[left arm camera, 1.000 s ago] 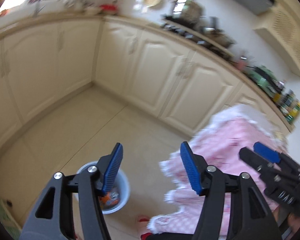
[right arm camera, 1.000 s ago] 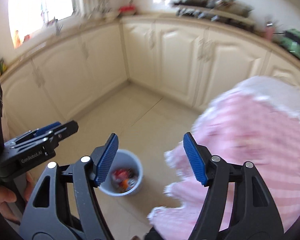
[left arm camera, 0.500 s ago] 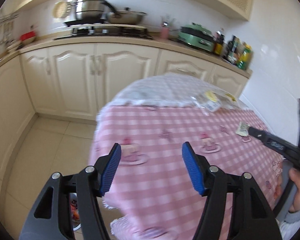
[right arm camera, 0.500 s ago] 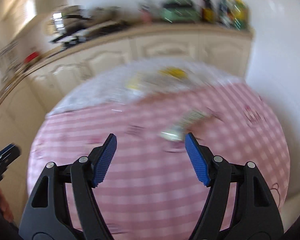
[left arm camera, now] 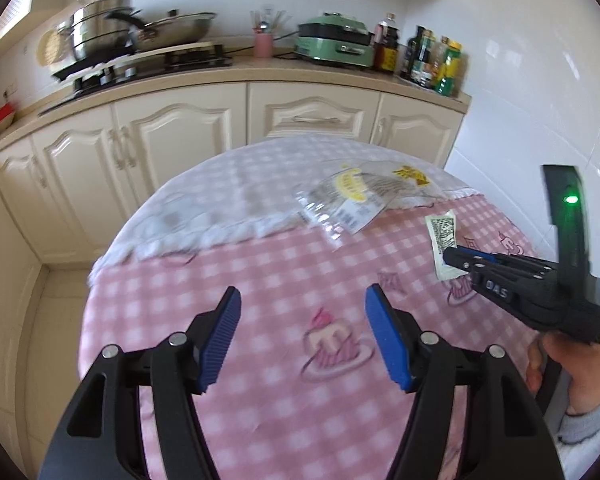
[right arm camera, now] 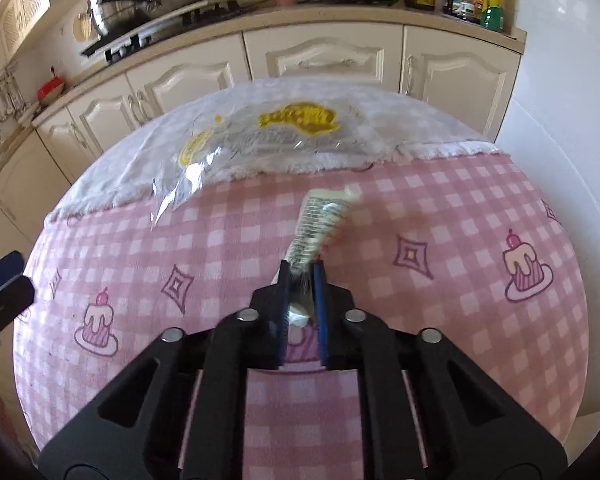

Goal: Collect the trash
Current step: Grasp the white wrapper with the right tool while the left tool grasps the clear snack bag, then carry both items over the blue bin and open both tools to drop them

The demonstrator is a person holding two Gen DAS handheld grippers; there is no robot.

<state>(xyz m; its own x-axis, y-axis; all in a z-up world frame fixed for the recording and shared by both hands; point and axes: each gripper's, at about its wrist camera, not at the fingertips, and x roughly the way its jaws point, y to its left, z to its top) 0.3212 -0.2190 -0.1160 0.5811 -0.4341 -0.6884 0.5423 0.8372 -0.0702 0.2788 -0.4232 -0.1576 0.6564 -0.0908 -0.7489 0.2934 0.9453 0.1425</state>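
A small cream sachet wrapper (right arm camera: 320, 224) lies on the round table with the pink checked cloth (right arm camera: 460, 200). My right gripper (right arm camera: 301, 270) is shut on its near end; it also shows in the left wrist view (left arm camera: 450, 254), with the wrapper (left arm camera: 442, 232) at its tip. A clear plastic bag with yellow print (right arm camera: 260, 136) lies farther back on the white part of the cloth, also in the left wrist view (left arm camera: 352, 196). My left gripper (left arm camera: 302, 300) is open and empty above the near part of the table.
Cream kitchen cabinets (left arm camera: 188, 132) run behind the table. The counter holds pots on a stove (left arm camera: 132, 36), a green appliance (left arm camera: 336, 40) and bottles (left arm camera: 436, 60). A white tiled wall (left arm camera: 520, 100) stands at the right.
Both grippers swung from the floor bin to the table. My right gripper moved forward and shut on the sachet wrapper. My left gripper stayed open.
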